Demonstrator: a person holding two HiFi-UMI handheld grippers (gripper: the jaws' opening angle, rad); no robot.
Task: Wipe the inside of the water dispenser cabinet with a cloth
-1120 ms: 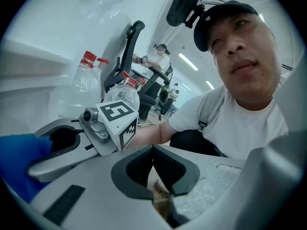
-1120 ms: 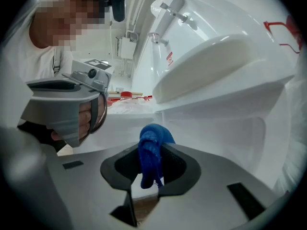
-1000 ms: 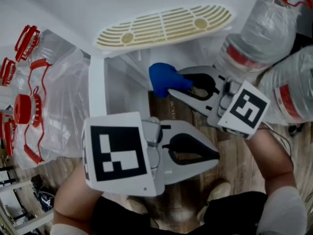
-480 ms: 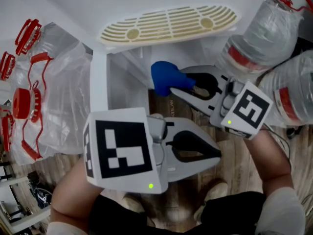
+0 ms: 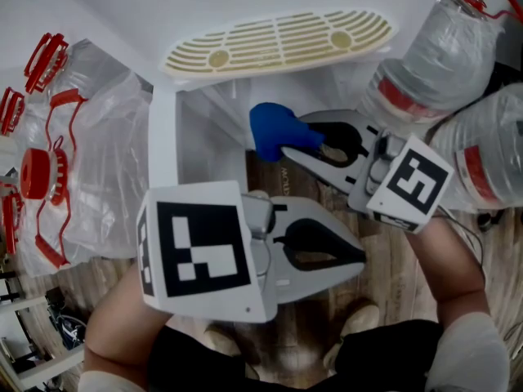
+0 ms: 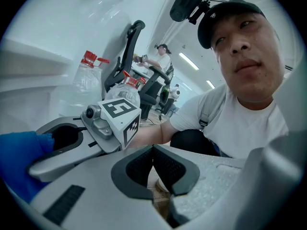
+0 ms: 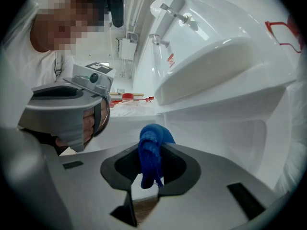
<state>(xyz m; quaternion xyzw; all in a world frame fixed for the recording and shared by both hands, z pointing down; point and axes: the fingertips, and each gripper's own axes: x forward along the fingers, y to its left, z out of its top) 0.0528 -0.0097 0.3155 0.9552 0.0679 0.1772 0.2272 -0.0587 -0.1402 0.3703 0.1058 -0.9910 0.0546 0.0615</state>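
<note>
My right gripper (image 5: 286,149) points left into the open white cabinet (image 5: 214,141) of the water dispenser, shut on a bunched blue cloth (image 5: 273,132). In the right gripper view the blue cloth (image 7: 152,150) hangs pinched between the jaws of that gripper (image 7: 152,169), before the white inner wall (image 7: 220,128). My left gripper (image 5: 363,256) is held lower, outside the cabinet over the wooden floor, shut with nothing in it. In the left gripper view its jaws (image 6: 153,146) meet, and the right gripper (image 6: 72,143) with the cloth (image 6: 19,164) shows at the left.
A cream slotted drip tray (image 5: 278,41) lies on top of the dispenser. Two large water bottles (image 5: 441,51) (image 5: 489,145) stand at the right. A clear plastic bag with red caps (image 5: 49,170) lies at the left. The cabinet's door edge (image 5: 162,149) stands left of the opening.
</note>
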